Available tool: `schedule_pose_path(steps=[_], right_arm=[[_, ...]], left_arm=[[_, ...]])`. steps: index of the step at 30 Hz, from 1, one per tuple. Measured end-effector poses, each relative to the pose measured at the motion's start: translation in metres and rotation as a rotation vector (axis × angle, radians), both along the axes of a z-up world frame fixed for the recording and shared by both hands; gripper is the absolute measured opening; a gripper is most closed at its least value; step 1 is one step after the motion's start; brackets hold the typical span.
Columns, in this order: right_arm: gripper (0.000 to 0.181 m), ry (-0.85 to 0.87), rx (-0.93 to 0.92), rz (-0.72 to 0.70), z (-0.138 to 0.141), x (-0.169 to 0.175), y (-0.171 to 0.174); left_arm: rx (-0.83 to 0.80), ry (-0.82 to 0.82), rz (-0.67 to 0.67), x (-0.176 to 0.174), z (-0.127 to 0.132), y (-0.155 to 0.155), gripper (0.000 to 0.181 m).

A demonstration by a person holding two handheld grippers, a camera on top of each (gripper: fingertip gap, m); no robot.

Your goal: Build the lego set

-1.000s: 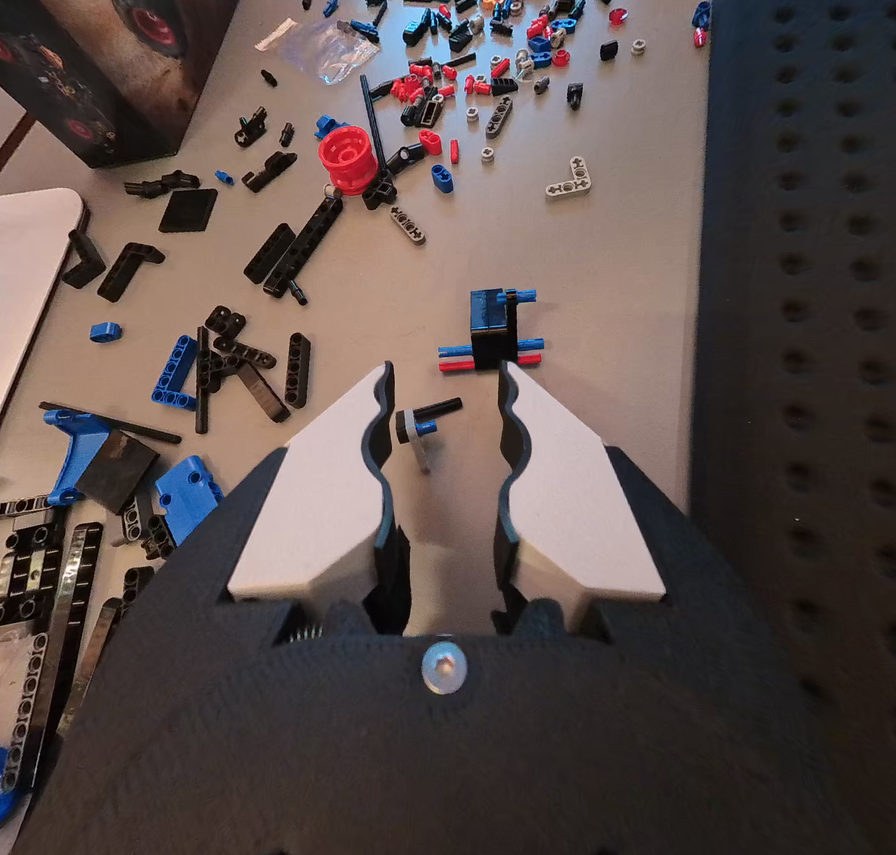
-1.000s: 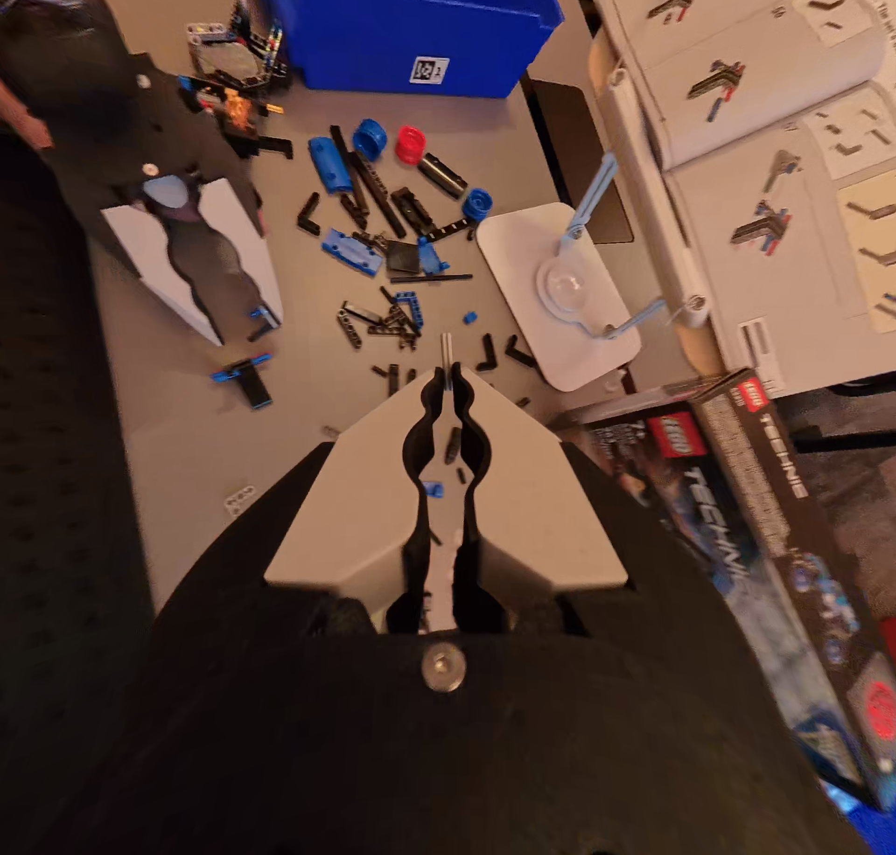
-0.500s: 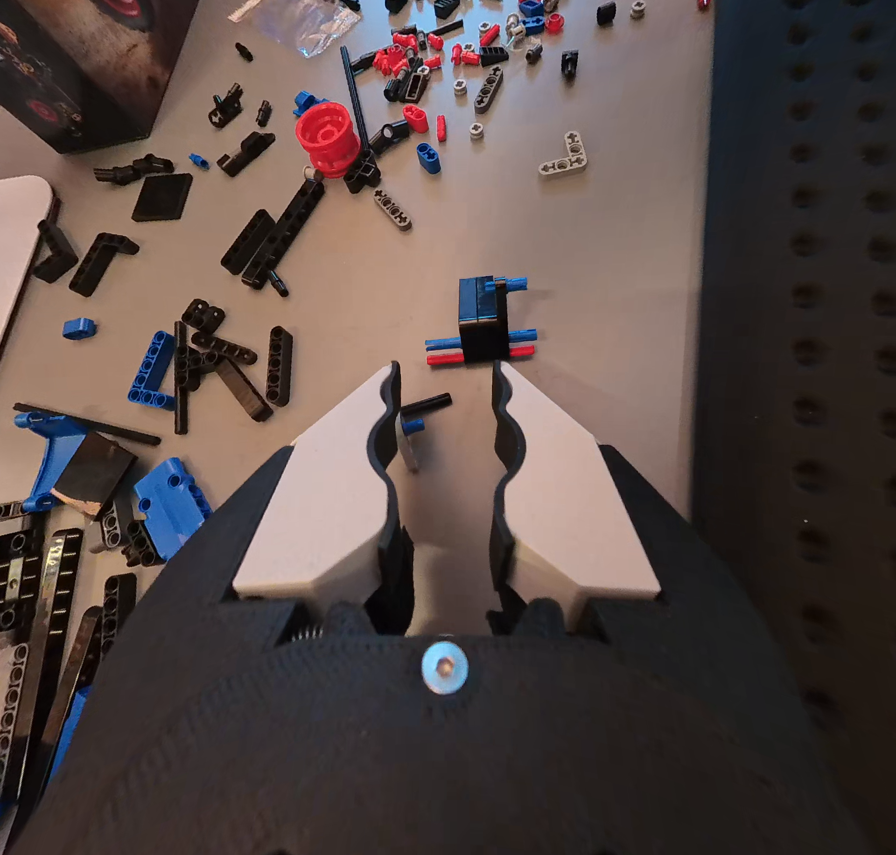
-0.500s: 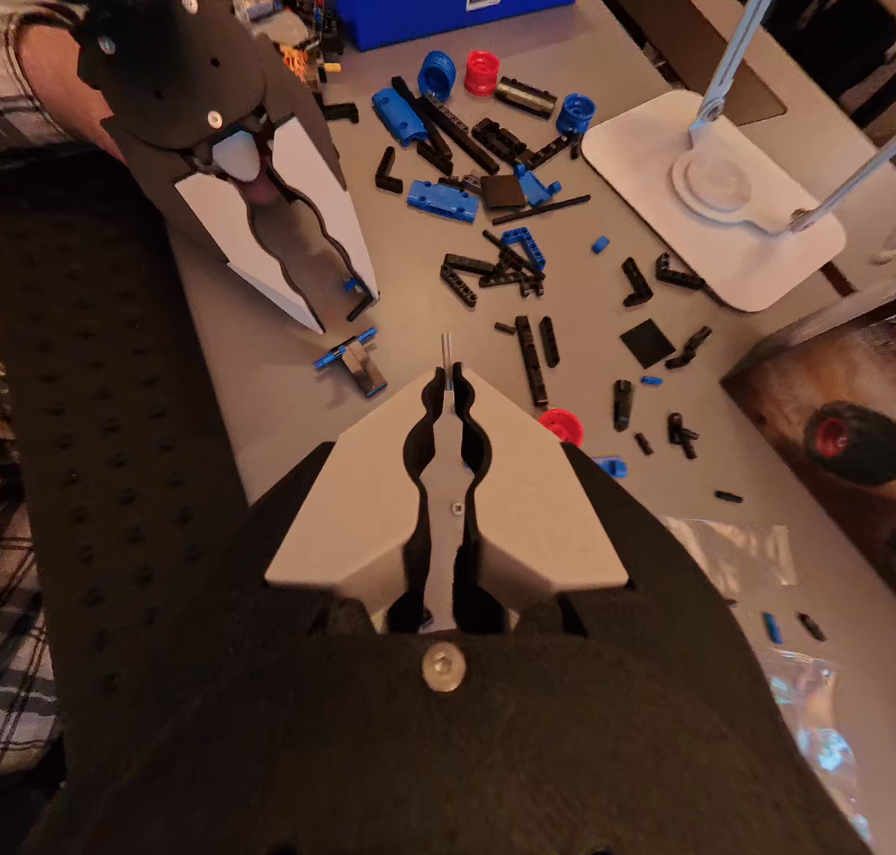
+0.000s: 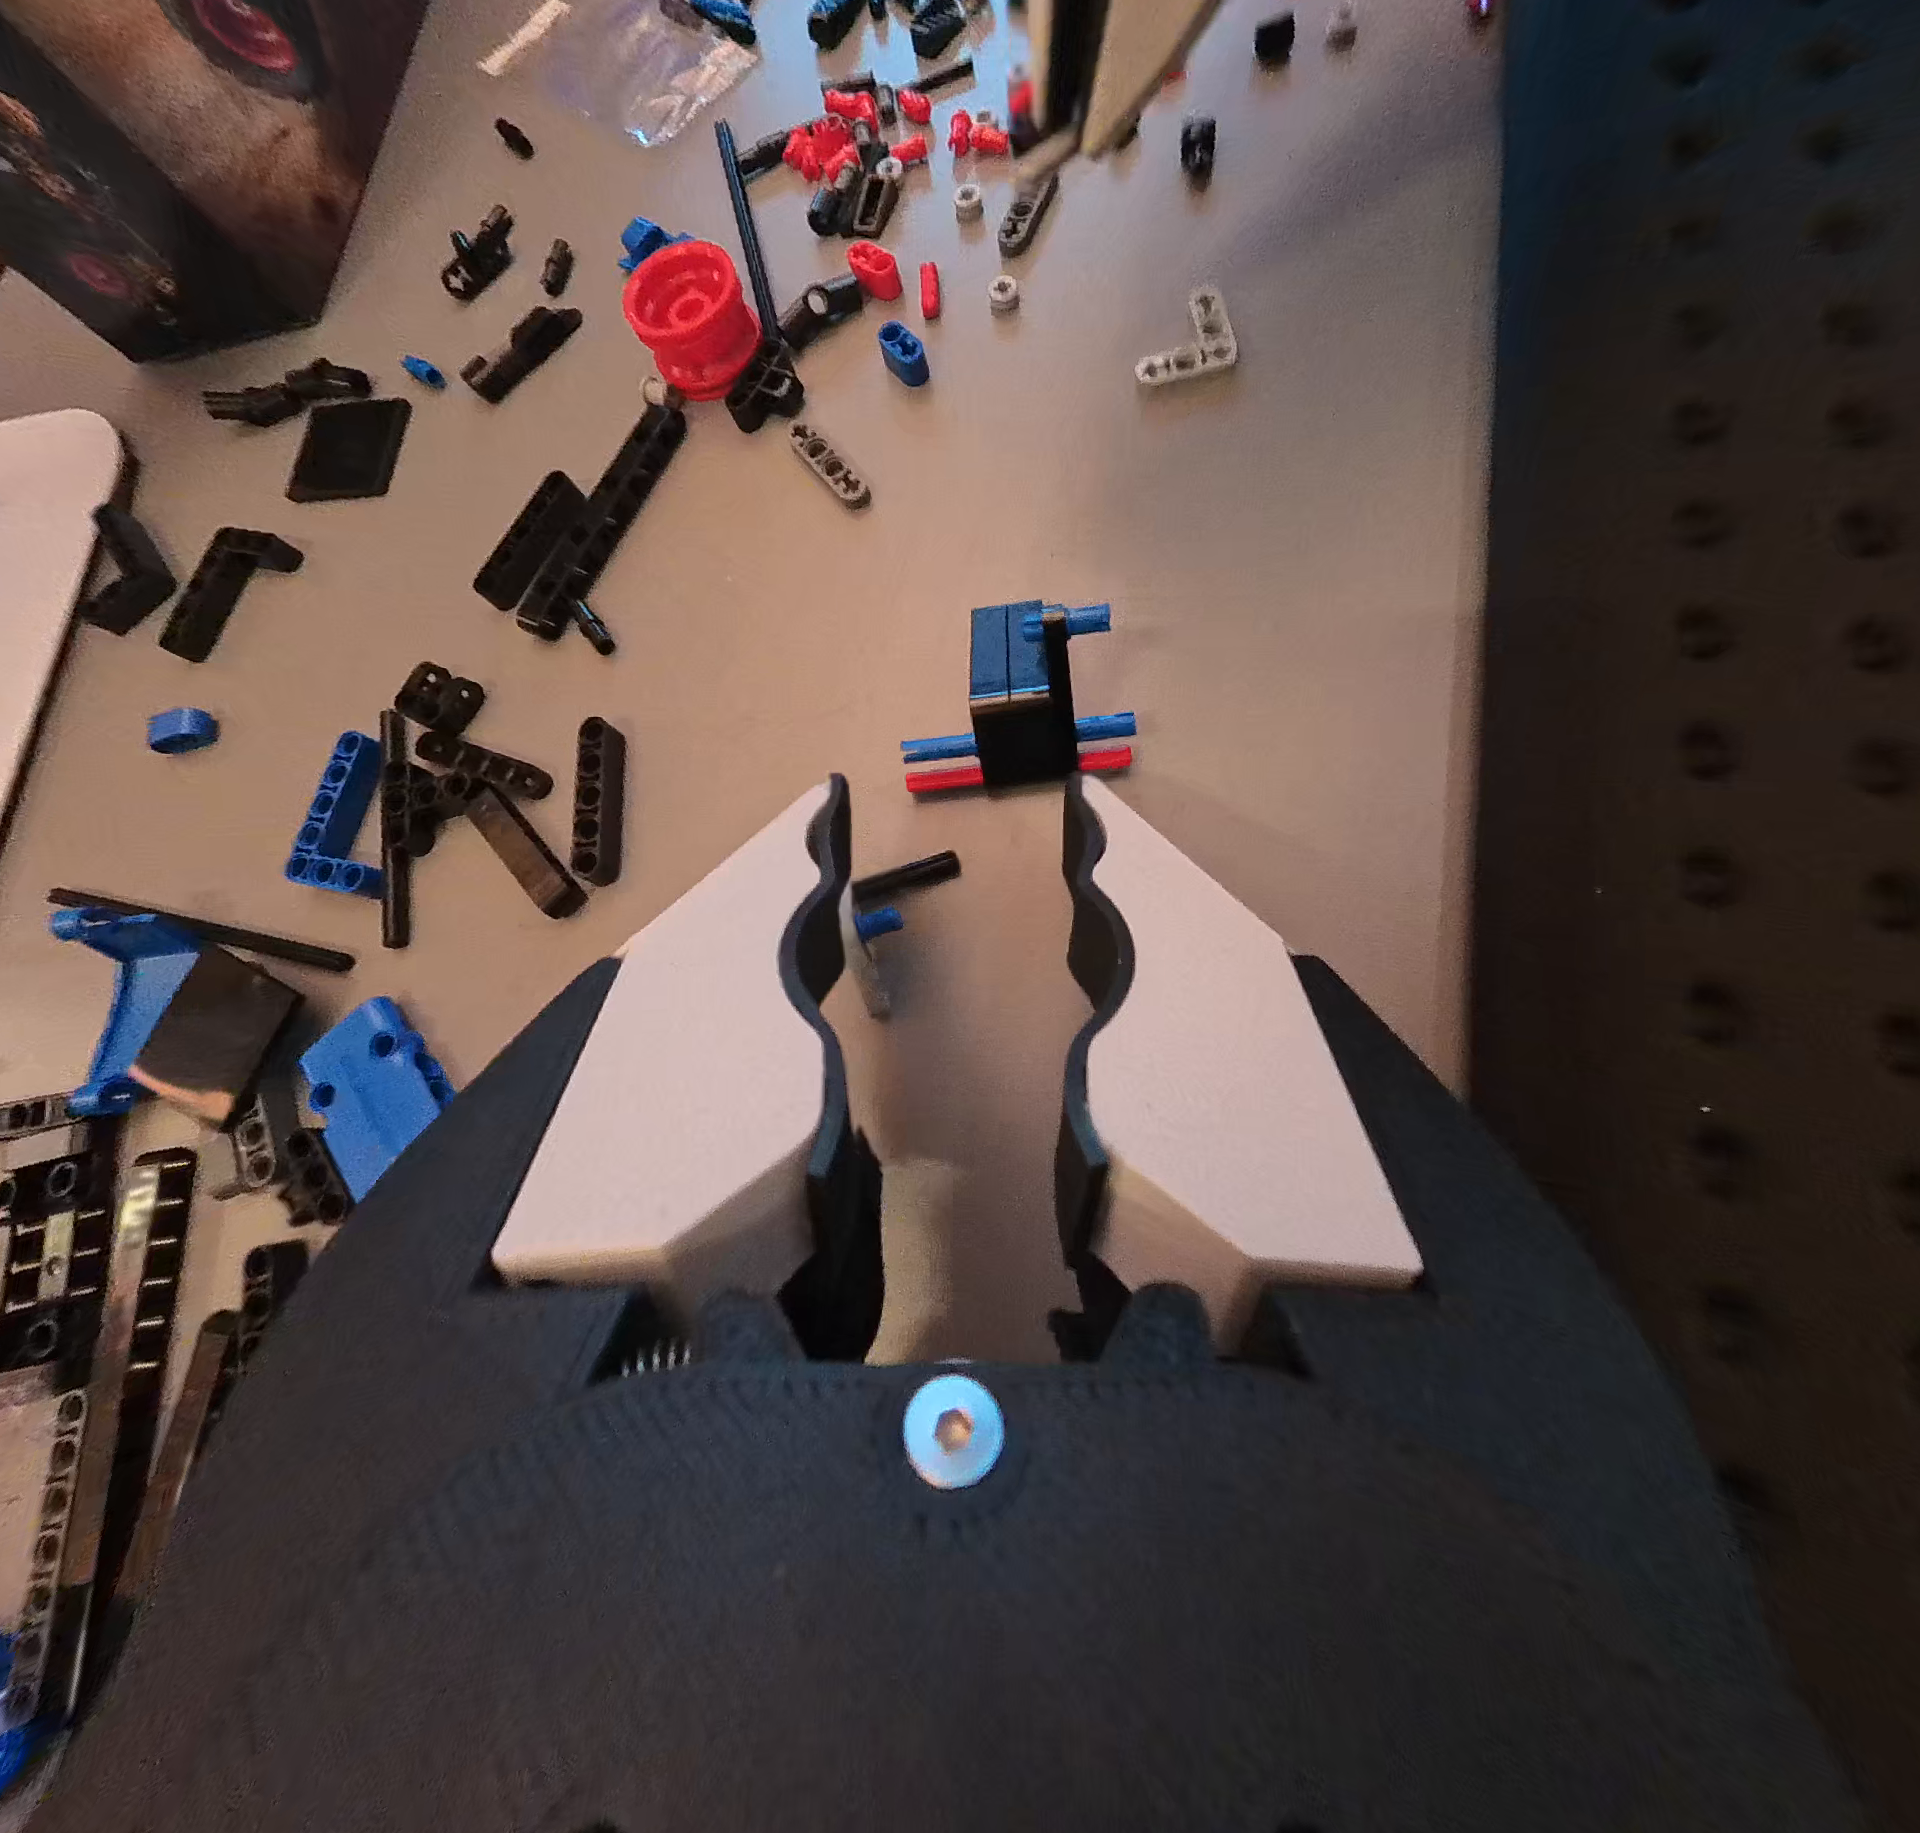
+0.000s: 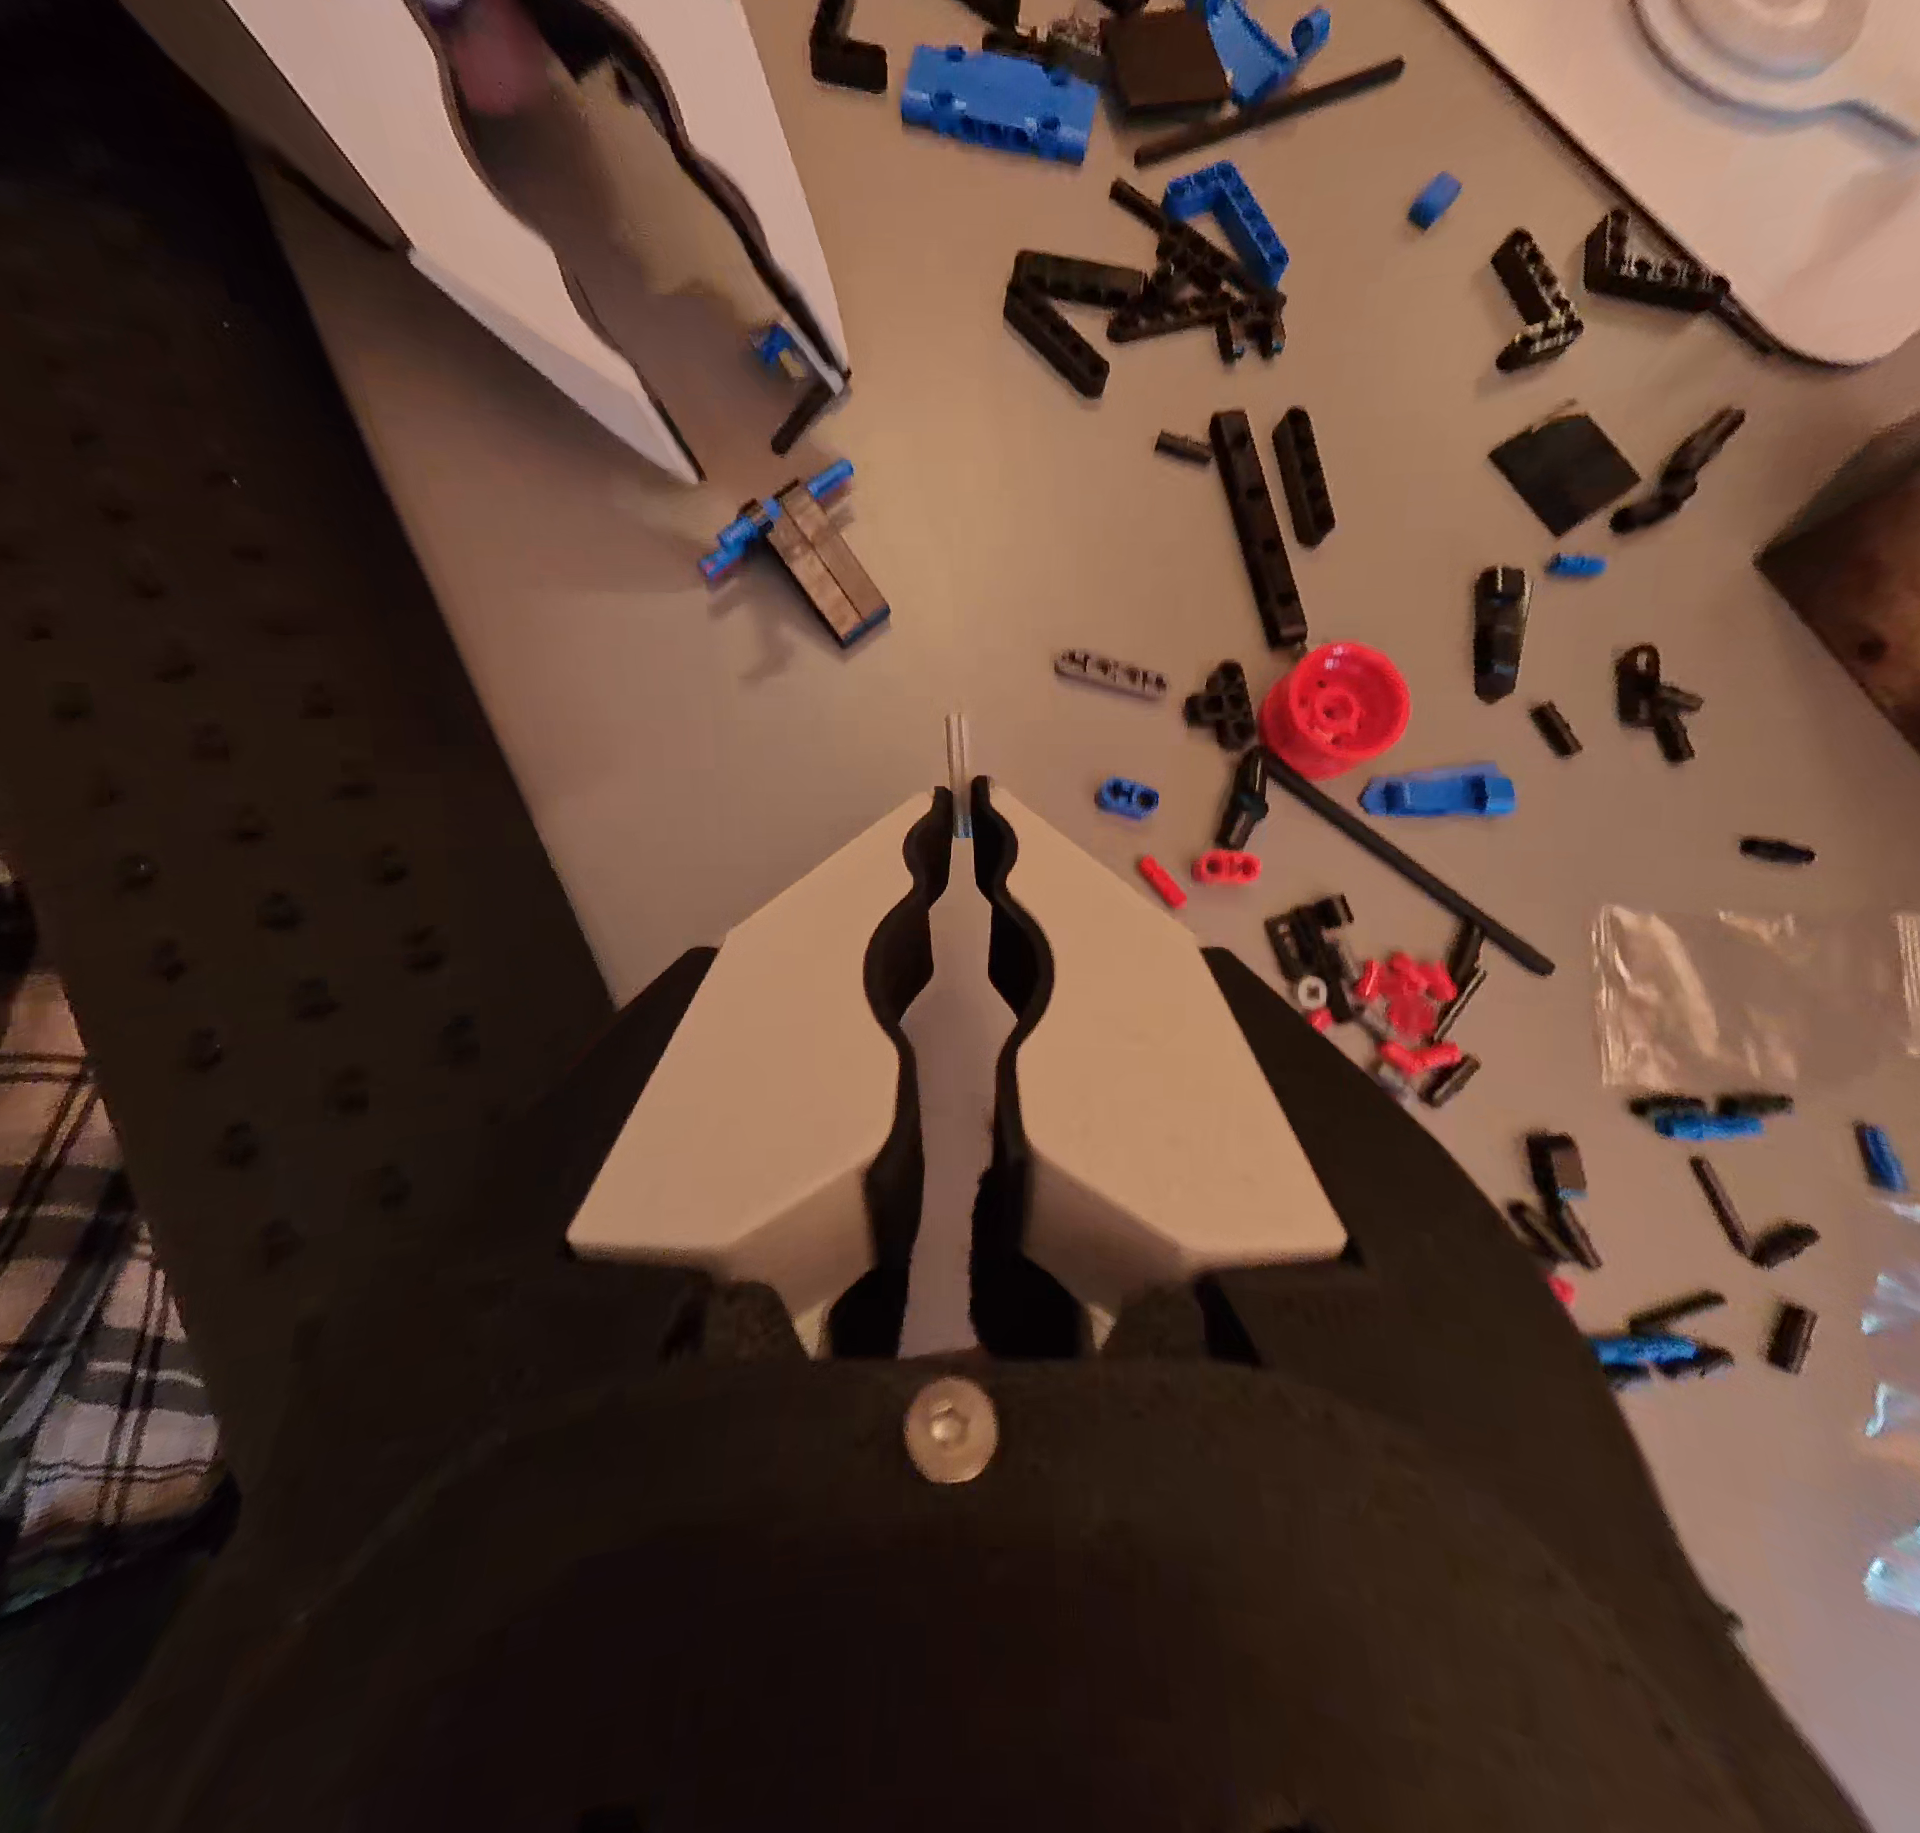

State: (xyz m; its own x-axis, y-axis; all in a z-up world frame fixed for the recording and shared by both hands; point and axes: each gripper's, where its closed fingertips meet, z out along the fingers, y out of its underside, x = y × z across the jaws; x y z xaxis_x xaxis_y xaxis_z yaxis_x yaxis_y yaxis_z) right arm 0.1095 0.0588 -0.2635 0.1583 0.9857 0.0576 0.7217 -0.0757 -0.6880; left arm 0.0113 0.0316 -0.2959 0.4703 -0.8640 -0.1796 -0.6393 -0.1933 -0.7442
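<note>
The right hand-held gripper (image 6: 961, 809) pinches a thin pale grey axle pin (image 6: 956, 749). The left hand-held gripper (image 5: 951, 817) gapes empty above the grey surface (image 5: 1247, 557), just short of the small black-and-blue brick assembly (image 5: 1018, 703), with bare surface around it.

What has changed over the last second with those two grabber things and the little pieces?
The right gripper, clamped on a thin pale rod throughout, swung from the booklet side over the loose parts toward the black-and-blue assembly. The left gripper stayed open, hovering by it; the assembly itself didn't move.
</note>
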Motion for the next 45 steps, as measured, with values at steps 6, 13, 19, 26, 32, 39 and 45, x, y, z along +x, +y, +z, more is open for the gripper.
schedule_pose_path(steps=[6,13,19,26,32,39,45], right_arm=[[0.002,-0.034,-0.021,-0.048,-0.007,0.033,-0.003],[0.002,0.005,-0.022,-0.054,0.000,0.039,-0.009],[0.001,0.021,-0.033,0.032,-0.009,0.007,-0.025],[0.001,0.070,-0.037,0.083,-0.008,-0.020,-0.035],[0.002,0.086,-0.030,0.090,-0.006,-0.025,-0.034],[0.002,0.101,-0.014,0.082,-0.005,-0.028,-0.031],[0.002,0.171,-0.003,0.051,0.012,-0.037,-0.021]], left_arm=[[0.088,-0.039,-0.059,0.023,0.036,-0.006,0.041],[0.046,0.110,-0.014,0.001,0.033,-0.001,0.046],[-0.146,0.239,0.075,-0.038,0.001,-0.008,0.040],[-0.245,0.286,0.123,-0.041,-0.019,0.000,0.028],[-0.272,0.212,0.120,-0.033,-0.015,0.006,0.028],[-0.275,0.166,0.150,-0.030,-0.016,0.014,0.015],[-0.182,-0.075,0.205,-0.018,0.022,0.033,0.015]])
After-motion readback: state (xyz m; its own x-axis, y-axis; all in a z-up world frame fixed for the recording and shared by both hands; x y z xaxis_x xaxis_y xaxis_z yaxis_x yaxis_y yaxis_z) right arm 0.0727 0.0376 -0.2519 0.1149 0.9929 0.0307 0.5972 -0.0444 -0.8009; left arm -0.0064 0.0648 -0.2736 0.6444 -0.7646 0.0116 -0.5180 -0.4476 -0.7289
